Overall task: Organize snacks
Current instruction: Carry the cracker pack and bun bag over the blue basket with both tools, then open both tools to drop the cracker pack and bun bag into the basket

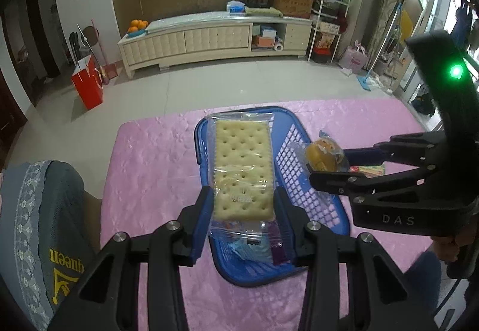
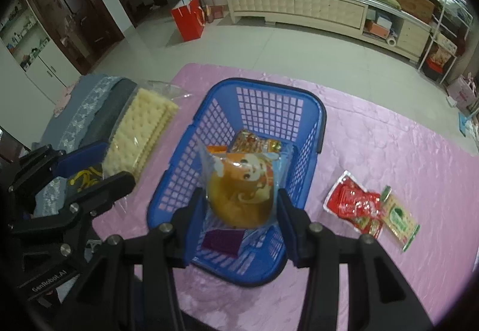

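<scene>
Gripping a clear-wrapped cracker pack (image 1: 243,169) by its near end, the left gripper (image 1: 244,208) shows at lower centre of its own view, jaws closed on the wrapper's sides, the pack above the blue basket (image 1: 311,190) on the pink tablecloth (image 1: 149,169). Right gripper (image 2: 238,208), lower centre of the right wrist view, clamps a wrapped round bun (image 2: 241,190) over the basket's open top. Inside the basket: an orange-printed snack pack (image 2: 254,143) and a purple packet (image 2: 221,241). At right of that frame, on the cloth, a red sachet (image 2: 354,202) lies touching a green-edged packet (image 2: 399,220), both outside the basket. Grey cushion (image 1: 45,211) at lower left of the left view.
</scene>
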The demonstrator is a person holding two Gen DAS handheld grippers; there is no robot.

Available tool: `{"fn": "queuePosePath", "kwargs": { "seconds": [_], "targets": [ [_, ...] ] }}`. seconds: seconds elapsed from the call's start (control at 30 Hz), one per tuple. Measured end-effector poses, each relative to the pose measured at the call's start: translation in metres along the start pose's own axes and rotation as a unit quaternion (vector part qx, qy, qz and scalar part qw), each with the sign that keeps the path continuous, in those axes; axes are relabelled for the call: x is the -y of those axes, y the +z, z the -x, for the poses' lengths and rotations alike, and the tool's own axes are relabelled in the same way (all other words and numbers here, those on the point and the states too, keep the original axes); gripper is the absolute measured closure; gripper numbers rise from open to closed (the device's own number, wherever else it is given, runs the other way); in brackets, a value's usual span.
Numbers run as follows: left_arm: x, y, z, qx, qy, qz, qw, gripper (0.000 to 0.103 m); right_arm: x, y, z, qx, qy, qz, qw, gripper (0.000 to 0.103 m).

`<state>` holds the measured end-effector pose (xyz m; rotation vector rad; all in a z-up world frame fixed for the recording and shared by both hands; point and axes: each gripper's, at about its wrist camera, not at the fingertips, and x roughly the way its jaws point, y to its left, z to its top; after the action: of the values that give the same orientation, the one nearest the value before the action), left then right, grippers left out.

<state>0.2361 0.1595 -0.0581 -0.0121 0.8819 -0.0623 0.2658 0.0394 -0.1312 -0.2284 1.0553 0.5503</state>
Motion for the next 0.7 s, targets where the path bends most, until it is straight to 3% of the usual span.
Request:
{"fn": "queuePosePath", "kwargs": {
  "seconds": [0.37,0.7],
  "targets": [
    [-0.003,0.009,-0.067,-0.041,-0.018,0.008,0.999,0.064,0.012,0.018,-0.04,-0.029,-0.02,0.017,0.999,0.051],
    [0.0,0.015,-0.084,-0.05,-0.025,0.008,0.9984,0.063,0.018,0.023,-0.05,-0.039,-0.024,0.025,0.999,0.051]
  ]
}}
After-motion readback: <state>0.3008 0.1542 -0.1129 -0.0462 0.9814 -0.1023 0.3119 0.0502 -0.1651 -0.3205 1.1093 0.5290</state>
